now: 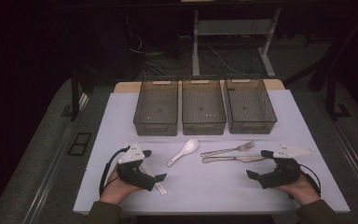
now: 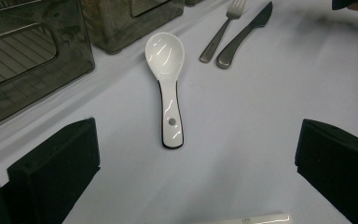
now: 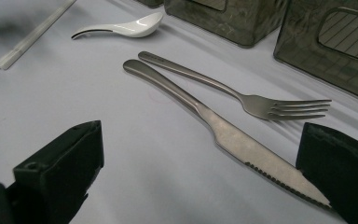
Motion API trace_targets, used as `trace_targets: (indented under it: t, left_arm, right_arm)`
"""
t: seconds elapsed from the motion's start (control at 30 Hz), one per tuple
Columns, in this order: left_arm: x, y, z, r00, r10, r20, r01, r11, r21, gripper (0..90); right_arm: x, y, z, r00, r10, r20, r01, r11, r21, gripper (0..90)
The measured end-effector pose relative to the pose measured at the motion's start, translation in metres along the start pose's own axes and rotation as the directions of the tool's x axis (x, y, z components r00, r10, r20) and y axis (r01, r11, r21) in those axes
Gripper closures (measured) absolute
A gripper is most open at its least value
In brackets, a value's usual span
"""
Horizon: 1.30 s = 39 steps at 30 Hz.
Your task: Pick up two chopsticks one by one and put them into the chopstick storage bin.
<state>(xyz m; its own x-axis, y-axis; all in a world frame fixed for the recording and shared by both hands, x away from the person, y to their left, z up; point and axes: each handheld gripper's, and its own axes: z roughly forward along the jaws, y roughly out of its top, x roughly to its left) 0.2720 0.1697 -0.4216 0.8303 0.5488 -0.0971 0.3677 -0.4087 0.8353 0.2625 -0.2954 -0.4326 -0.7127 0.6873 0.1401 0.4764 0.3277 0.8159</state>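
While both grippers sit spread, nothing pinched, sorting not begun: left gripper (image 1: 150,164) faces white spoon (image 2: 166,84) at frame centre; right gripper (image 1: 257,163) over knife (image 3: 228,135), fork (image 3: 242,91) beside. Three bins (image 1: 203,106) upper centre empty; chopsticks (image 1: 154,183) lower left.

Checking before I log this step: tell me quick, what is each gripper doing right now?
Left gripper: open, holding nothing; the white spoon lies ahead of it.
Right gripper: open, holding nothing; the knife lies between its jaws, ungripped.
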Motion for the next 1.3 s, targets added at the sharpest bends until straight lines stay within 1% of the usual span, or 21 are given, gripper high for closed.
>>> trace_targets:
  t: [0.23,0.33,0.47,0.5,0.53,0.57,0.67,0.73,0.83,0.87,0.9,0.97,1.0,1.03,1.07,1.1,1.13,1.17,1.2,1.23,1.3]
  left_arm:
    - [0.001,0.0,-0.001,0.9999,0.002,-0.011,-0.002,1.0,0.006,0.0]
    - [0.002,0.0,-0.002,0.9997,0.001,-0.023,-0.001,1.0,0.01,0.0]
    - [0.006,0.0,-0.006,0.9988,-0.002,-0.049,0.003,0.9999,0.013,0.0]
    - [0.009,0.0,-0.009,0.9981,-0.005,-0.062,0.006,0.9998,0.019,0.2]
    - [0.009,0.0,-0.009,0.9981,-0.005,-0.062,0.006,0.9998,0.019,0.2]
    - [0.011,0.0,-0.01,0.9975,-0.01,-0.07,0.011,0.9998,0.016,0.6]
    - [0.019,-0.001,-0.017,0.9935,-0.019,-0.112,0.021,0.9996,0.017,3.3]
    - [0.024,-0.003,-0.02,0.9904,-0.032,-0.134,0.035,0.9993,0.015,6.6]
    - [0.031,-0.006,-0.024,0.9854,-0.042,-0.165,0.047,0.9984,0.029,14.1]
    - [0.031,-0.006,-0.024,0.9854,-0.042,-0.165,0.047,0.9984,0.029,15.0]
    - [0.036,-0.008,-0.027,0.9803,-0.052,-0.19,0.059,0.9977,0.034,17.5]
    - [0.04,-0.01,-0.029,0.9745,-0.064,-0.215,0.073,0.9967,0.035,23.6]
    - [0.04,-0.01,-0.029,0.9745,-0.064,-0.215,0.073,0.9967,0.035,26.8]
    - [0.043,-0.011,-0.03,0.9708,-0.067,-0.23,0.078,0.9962,0.039,30.9]
    - [0.045,-0.012,-0.031,0.967,-0.067,-0.246,0.08,0.9959,0.043,30.9]
    - [0.051,-0.013,-0.033,0.9611,-0.056,-0.27,0.074,0.9958,0.055,38.1]
    - [0.051,-0.013,-0.033,0.9611,-0.056,-0.27,0.074,0.9958,0.055,40.9]
    - [0.054,-0.013,-0.034,0.9594,-0.05,-0.278,0.069,0.9958,0.059,40.9]
    - [0.057,-0.013,-0.034,0.9565,-0.054,-0.287,0.074,0.9956,0.059,45.8]
    - [0.065,-0.013,-0.035,0.9503,-0.058,-0.306,0.08,0.995,0.06,55.8]
    - [0.073,-0.012,-0.035,0.943,-0.058,-0.328,0.088,0.9932,0.076,63.2]
  right_arm:
    - [0.0,0.0,-0.001,1.0,0.003,-0.003,-0.003,1.0,-0.004,0.8]
    - [0.0,0.0,-0.001,1.0,0.001,-0.003,-0.001,1.0,-0.007,0.8]
    - [-0.001,0.0,-0.001,1.0,0.003,-0.004,-0.003,1.0,-0.012,0.8]
    - [0.0,0.0,-0.001,1.0,0.004,-0.004,-0.004,1.0,-0.011,0.8]
    - [0.0,0.0,-0.001,1.0,0.005,-0.003,-0.005,1.0,-0.007,0.8]
    - [0.0,0.0,-0.001,1.0,0.003,-0.005,-0.003,1.0,-0.005,0.8]
    - [0.001,0.0,0.0,1.0,0.0,-0.005,0.0,1.0,-0.005,0.8]
    - [0.0,0.0,0.0,1.0,0.003,-0.006,-0.003,1.0,-0.005,0.8]
    - [0.0,0.0,0.0,1.0,0.003,-0.007,-0.003,1.0,-0.005,0.8]
    - [0.0,0.0,0.0,1.0,-0.001,-0.007,0.001,1.0,-0.003,0.8]
    - [0.0,0.0,0.0,1.0,-0.002,-0.006,0.002,1.0,0.0,0.8]
    - [0.001,0.0,0.0,1.0,-0.001,-0.008,0.001,1.0,-0.001,0.8]
    - [0.001,0.0,0.0,1.0,-0.001,-0.008,0.001,1.0,-0.001,0.8]
    - [0.001,0.0,0.0,0.9999,0.0,-0.01,0.0,1.0,-0.002,0.8]
    - [0.001,0.0,0.0,0.9999,0.0,-0.01,0.0,1.0,-0.002,0.8]
    - [0.001,0.0,0.0,1.0,-0.002,-0.009,0.002,1.0,0.0,0.8]
    - [0.001,0.0,0.0,1.0,-0.002,-0.01,0.001,1.0,0.0,0.8]
    - [0.001,0.0,0.0,1.0,-0.002,-0.01,0.001,1.0,0.0,0.8]
    - [0.001,0.0,0.0,0.9999,-0.002,-0.01,0.002,1.0,-0.001,0.8]
    - [0.001,0.0,0.0,0.9999,-0.001,-0.011,0.001,1.0,-0.001,0.8]
    - [0.001,0.0,0.001,0.9999,0.0,-0.011,0.0,1.0,0.003,0.8]
